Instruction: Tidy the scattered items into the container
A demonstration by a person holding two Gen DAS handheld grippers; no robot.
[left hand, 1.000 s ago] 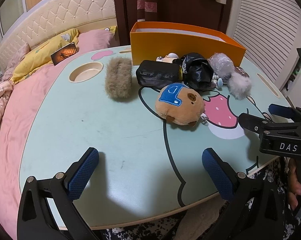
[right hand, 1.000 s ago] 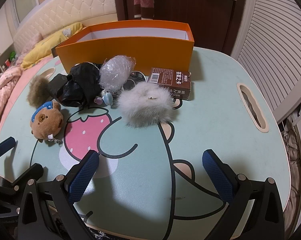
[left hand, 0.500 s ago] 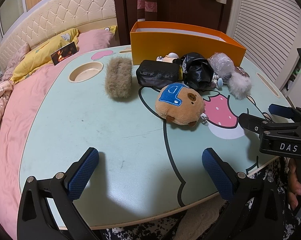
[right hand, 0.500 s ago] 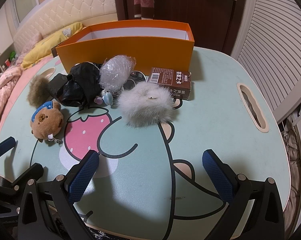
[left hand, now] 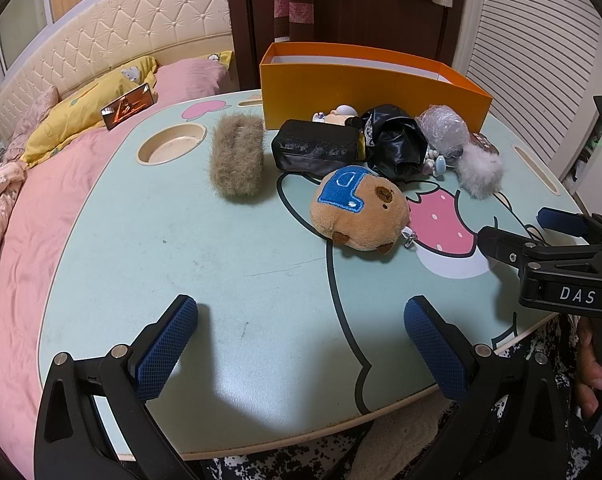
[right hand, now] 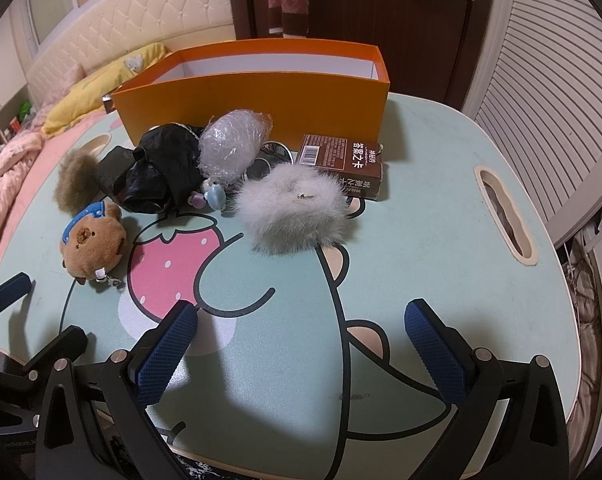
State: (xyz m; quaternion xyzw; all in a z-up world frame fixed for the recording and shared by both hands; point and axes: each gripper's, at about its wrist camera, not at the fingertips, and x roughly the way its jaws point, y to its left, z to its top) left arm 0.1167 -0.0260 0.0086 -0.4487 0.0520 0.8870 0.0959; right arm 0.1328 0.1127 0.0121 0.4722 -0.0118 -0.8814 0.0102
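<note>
An orange box [left hand: 365, 84] stands open at the far side of the table; it also shows in the right wrist view [right hand: 261, 96]. In front of it lie a brown bear plush [left hand: 359, 208], a brown fur piece [left hand: 235, 158], a black pouch [left hand: 315, 150], a black crumpled bag [left hand: 395, 140], a bubble-wrap bundle [right hand: 231, 148], a grey fur pom [right hand: 295, 206] and a brown card box [right hand: 343, 162]. My left gripper [left hand: 301, 344] is open and empty over the near table edge. My right gripper [right hand: 301, 344] is open and empty, near the front edge.
The mint cartoon-print table [left hand: 181, 248] has a round cup recess [left hand: 171, 144] at the left and a slot [right hand: 505, 210] at the right. A pink bed [left hand: 21, 208] with a yellow pillow lies to the left. A louvred door [right hand: 549, 80] stands at the right.
</note>
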